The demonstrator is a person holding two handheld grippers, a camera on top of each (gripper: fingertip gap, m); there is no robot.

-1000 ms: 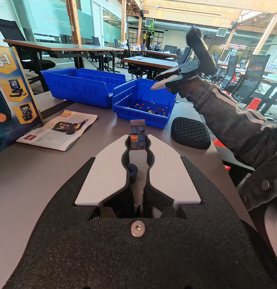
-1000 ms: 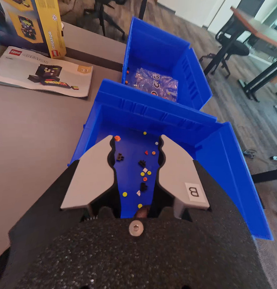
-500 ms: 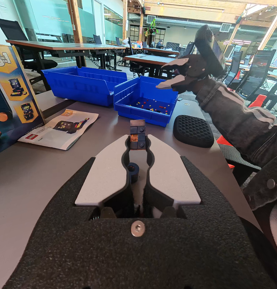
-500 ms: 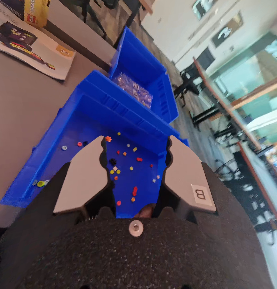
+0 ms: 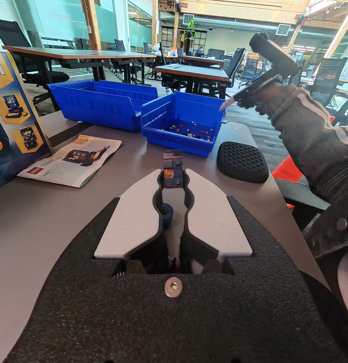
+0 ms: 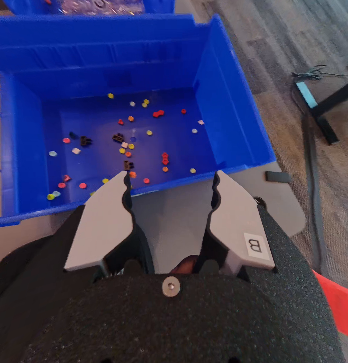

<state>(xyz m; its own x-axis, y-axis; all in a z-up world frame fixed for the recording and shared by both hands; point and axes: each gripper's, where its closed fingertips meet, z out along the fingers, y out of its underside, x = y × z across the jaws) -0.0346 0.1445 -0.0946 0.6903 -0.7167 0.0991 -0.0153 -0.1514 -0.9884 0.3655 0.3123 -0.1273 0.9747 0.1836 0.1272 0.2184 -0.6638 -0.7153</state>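
My left gripper (image 5: 173, 177) is shut on a small dark blue brick assembly (image 5: 173, 169) with an orange piece, held upright just above the grey table (image 5: 51, 216). A small dark blue round piece (image 5: 166, 213) lies on the table under the jaws. My right gripper (image 6: 170, 173) is open and empty, above the near rim of the small blue bin (image 6: 234, 110). It also shows in the left wrist view (image 5: 226, 105), raised over that bin's right side (image 5: 181, 125). Several small red, yellow, orange, white and black pieces (image 6: 127, 145) lie on the bin's floor.
A larger blue bin (image 5: 102, 104) stands left of the small one; it holds clear plastic bags (image 6: 102, 5). An instruction booklet (image 5: 70, 161) and the set's box (image 5: 13, 117) lie at the left. A black honeycomb pad (image 5: 242, 161) sits at the table's right edge. A small black piece (image 6: 277, 176) lies near the bin. Tip to tip, the grippers are about 45 cm apart.
My right gripper has pulled back and up from inside the small bin to over its near rim, and opened wider. My left gripper has kept still with the brick assembly.
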